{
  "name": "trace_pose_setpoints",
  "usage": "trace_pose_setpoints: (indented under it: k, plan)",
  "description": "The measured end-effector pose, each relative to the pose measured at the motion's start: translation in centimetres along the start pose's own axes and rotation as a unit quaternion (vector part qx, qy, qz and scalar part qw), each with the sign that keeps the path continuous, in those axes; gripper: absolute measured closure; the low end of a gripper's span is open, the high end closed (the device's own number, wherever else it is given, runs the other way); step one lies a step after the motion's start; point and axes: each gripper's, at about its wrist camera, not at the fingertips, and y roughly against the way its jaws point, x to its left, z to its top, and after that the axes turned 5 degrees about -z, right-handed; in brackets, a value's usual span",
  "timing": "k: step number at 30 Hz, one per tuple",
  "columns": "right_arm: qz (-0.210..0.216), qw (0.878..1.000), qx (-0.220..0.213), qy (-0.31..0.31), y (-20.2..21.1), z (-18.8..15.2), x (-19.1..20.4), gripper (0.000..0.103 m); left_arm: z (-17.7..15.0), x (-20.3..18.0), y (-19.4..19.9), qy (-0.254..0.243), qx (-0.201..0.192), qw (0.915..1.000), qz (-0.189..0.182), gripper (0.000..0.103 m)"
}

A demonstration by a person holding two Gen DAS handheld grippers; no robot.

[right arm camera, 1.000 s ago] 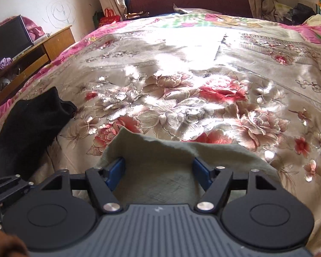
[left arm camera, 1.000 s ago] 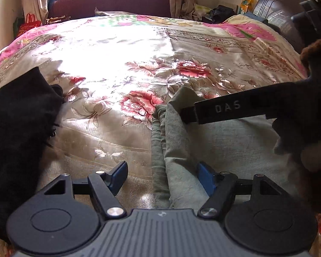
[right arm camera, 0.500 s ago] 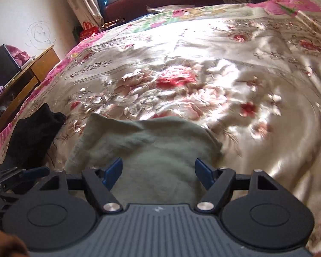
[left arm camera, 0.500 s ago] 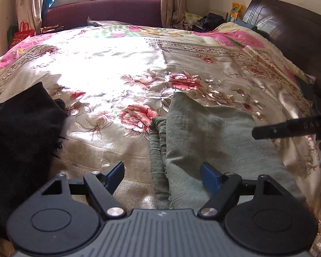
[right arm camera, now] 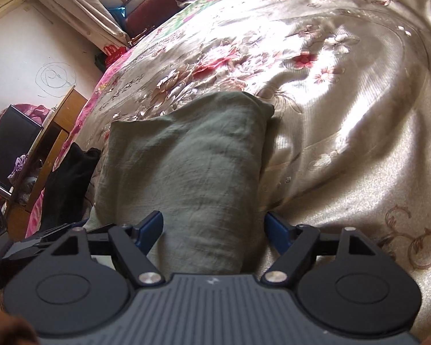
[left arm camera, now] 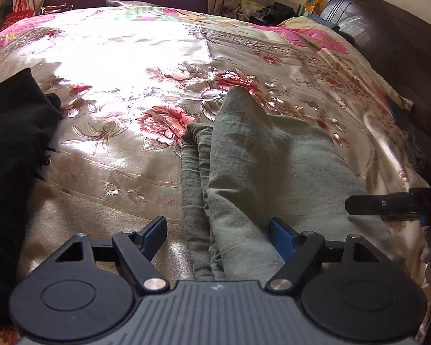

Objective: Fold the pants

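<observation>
- Blue-tipped fingers [left arm camera: 155,228] of the left gripper [left arm camera: 217,231] stand wide apart, holding nothing, above the near left edge of the folded grey-green pants [left arm camera: 261,166].
- The right gripper [right arm camera: 212,228] is likewise spread wide and empty, its fingers [right arm camera: 275,228] straddling the near end of the pants [right arm camera: 192,166] without gripping them.
- The pants lie folded into a compact stack on a floral satin bedspread [left arm camera: 123,132], bunched layers showing along the left side.
- A black garment [left arm camera: 11,149] sits on the bed to the left, apart from the pants.
- A dark wooden headboard [left arm camera: 388,34] stands at the right; a wooden desk [right arm camera: 51,143] stands beside the bed.
</observation>
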Motion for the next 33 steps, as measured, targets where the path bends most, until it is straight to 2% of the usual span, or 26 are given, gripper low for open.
trace_pose_setpoints:
  k: [5,8,10,14,16,19,24,27,31,33]
  plan:
    - [0.019,1.0,0.008,0.001,-0.3,0.1,0.5,0.024,0.4,-0.5,-0.6,-0.012,0.002,0.9999,-0.012,0.012]
    - [0.051,0.999,0.015,0.0,0.1,0.1,0.9,0.024,0.3,-0.8,-0.3,-0.027,0.012,0.9988,-0.04,0.012]
    - [0.06,0.998,0.016,0.001,-0.2,0.2,0.8,0.024,0.0,-0.9,-0.5,-0.047,0.016,0.9983,-0.029,0.011]
    - [0.063,0.997,0.021,-0.03,-2.0,0.6,0.4,0.024,0.5,-0.3,-0.9,-0.025,0.01,0.9989,-0.038,0.011]
    - [0.072,0.997,0.025,-0.023,-2.3,0.8,1.0,0.024,0.7,-0.4,-1.0,-0.017,0.007,0.999,-0.041,0.011]
    - [0.069,0.997,0.027,-0.011,-2.8,0.8,1.3,0.024,0.8,-0.3,-0.8,-0.012,0.007,0.9979,-0.064,0.011]
    - [0.083,0.995,0.032,-0.033,-2.6,0.8,0.4,0.025,0.7,0.3,-0.7,-0.016,0.011,0.9982,-0.057,0.011]
    - [0.085,0.996,0.037,-0.015,-2.5,0.9,0.6,0.025,0.6,0.9,-0.2,-0.021,0.009,0.9987,-0.045,0.011]
    - [0.086,0.996,0.033,-0.013,-3.0,0.9,0.8,0.024,0.7,1.1,-1.0,0.002,0.001,0.9987,-0.051,0.008]
    - [0.085,0.996,0.03,-0.018,-3.2,1.0,1.1,0.024,0.8,0.3,-1.4,-0.003,-0.001,0.9982,-0.06,0.008]
